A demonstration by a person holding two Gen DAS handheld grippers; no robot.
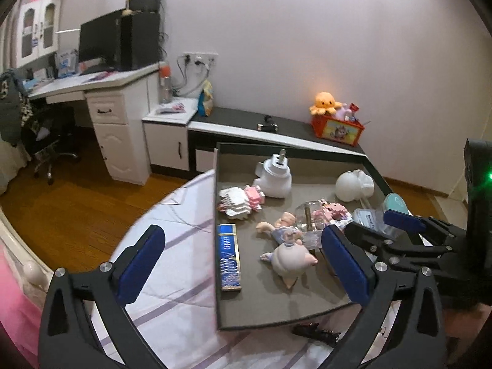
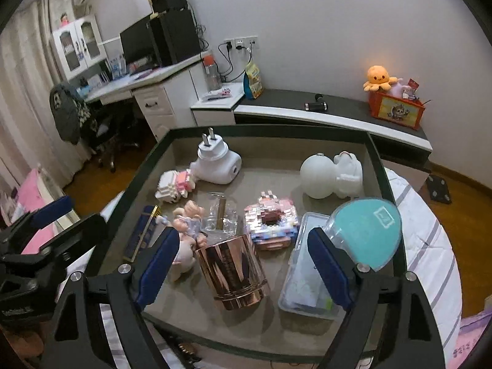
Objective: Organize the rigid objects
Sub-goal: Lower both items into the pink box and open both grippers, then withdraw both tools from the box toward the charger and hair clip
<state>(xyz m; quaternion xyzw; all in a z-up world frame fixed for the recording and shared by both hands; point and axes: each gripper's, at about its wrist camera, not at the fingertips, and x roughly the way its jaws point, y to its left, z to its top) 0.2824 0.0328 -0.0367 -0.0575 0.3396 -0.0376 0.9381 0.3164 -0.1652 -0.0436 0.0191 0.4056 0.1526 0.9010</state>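
The tray (image 2: 373,150), a dark-rimmed box with a grey floor, sits on a striped bedcover (image 1: 172,292); its near edge is cut off behind the gripper frames in both views. The teal-lidded clear container (image 2: 364,233) at the tray's right rim is partly hidden by the right gripper's right finger, and the label on the flat clear plastic box (image 2: 303,279) under it cannot be read. The rose-gold metal cup (image 2: 232,272) stands upright on the tray floor between the fingers of the right gripper (image 2: 243,270), whose jaws stand apart with neither pad touching it. From the left wrist view the cup is out of sight. The left gripper (image 1: 243,264) is spread wide and empty; the blue-and-gold flat box (image 1: 229,258) lies between its fingers along the tray's left wall, untouched. The pig figurine (image 1: 287,253) lies on its side, its far half hidden behind a glass jar (image 2: 220,215).
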